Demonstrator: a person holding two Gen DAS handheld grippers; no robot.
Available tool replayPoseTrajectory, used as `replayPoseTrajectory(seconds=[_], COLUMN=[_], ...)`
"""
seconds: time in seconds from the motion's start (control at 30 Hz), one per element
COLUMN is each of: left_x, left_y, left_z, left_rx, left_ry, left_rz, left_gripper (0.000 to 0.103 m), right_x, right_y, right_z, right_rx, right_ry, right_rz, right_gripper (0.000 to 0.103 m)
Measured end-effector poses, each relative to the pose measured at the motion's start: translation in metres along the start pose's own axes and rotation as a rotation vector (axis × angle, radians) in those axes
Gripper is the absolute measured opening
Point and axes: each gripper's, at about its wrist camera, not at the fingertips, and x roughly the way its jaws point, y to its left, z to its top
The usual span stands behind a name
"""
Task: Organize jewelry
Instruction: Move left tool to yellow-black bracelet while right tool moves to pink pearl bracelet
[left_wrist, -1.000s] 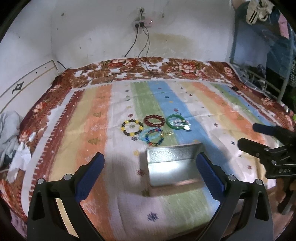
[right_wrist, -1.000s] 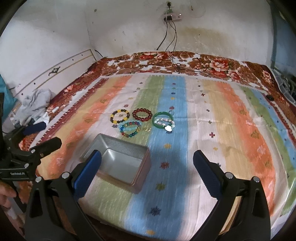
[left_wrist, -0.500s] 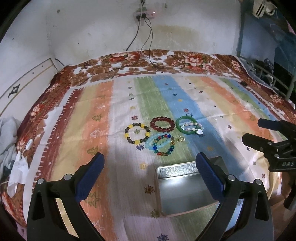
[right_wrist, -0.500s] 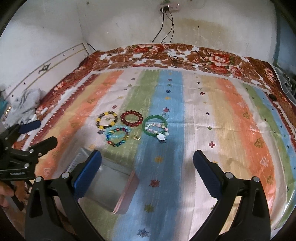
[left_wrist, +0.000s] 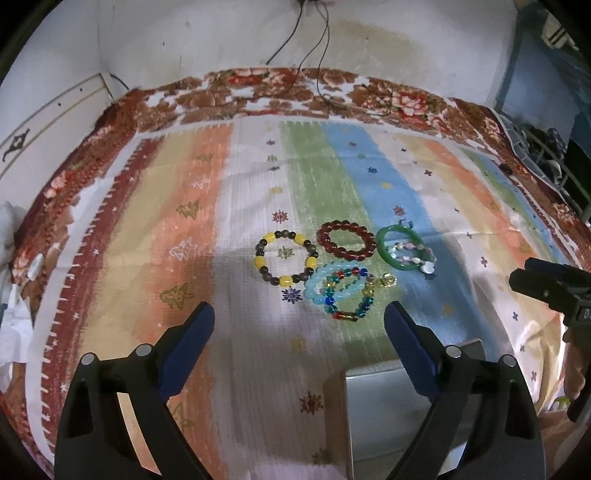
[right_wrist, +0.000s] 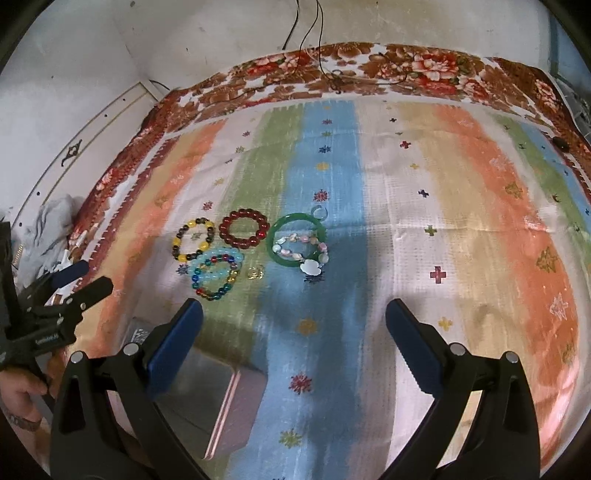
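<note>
Several bracelets lie together on the striped blanket: a yellow-and-dark bead one, a dark red bead one, a green bangle with a pale shell bracelet on it, and a light blue and a multicolour one overlapping. A small gold charm lies beside them. An open metal tin stands nearer me. My left gripper is open and empty, short of the bracelets. My right gripper is open and empty, near the green bangle; the tin is at its lower left.
A floral bedspread borders the blanket at the back, with cables hanging down the white wall. Crumpled cloth lies at the left edge. A metal rack stands at the right.
Both grippers have moved forward toward the bracelets. The tin has slid down toward the bottom of both views. Both grippers stay open.
</note>
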Motion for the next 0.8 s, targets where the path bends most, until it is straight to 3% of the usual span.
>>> replayPoseTrajectory(seconds=[0.23,0.4,0.67,0.8], left_x=[0.026,0.042,0.069,0.082], left_y=[0.008,0.012,0.026,0.032], left_z=[0.008,0.013,0.021,0.025], left_rx=[-0.013,-0.014,-0.053,-0.08], left_ry=[0.047,0.083,0.13,0.152], left_rz=[-0.001,0.016,0.037,0.043], left_gripper=[0.088,0.087,0.08,0.079], right_x=[0.029,0.046,0.065,0.08], right_y=[-0.009,-0.02,-0.022,-0.027], right_z=[0.009,0.014,0.024,0.027], right_rx=[0.022,0.114,0.129,0.161], right_ry=[0.057,0.111,0.135,0.168], right_rz=[0.012,0.081,0.075,0.086], right_gripper=[0.098,0.098,0.098,0.088])
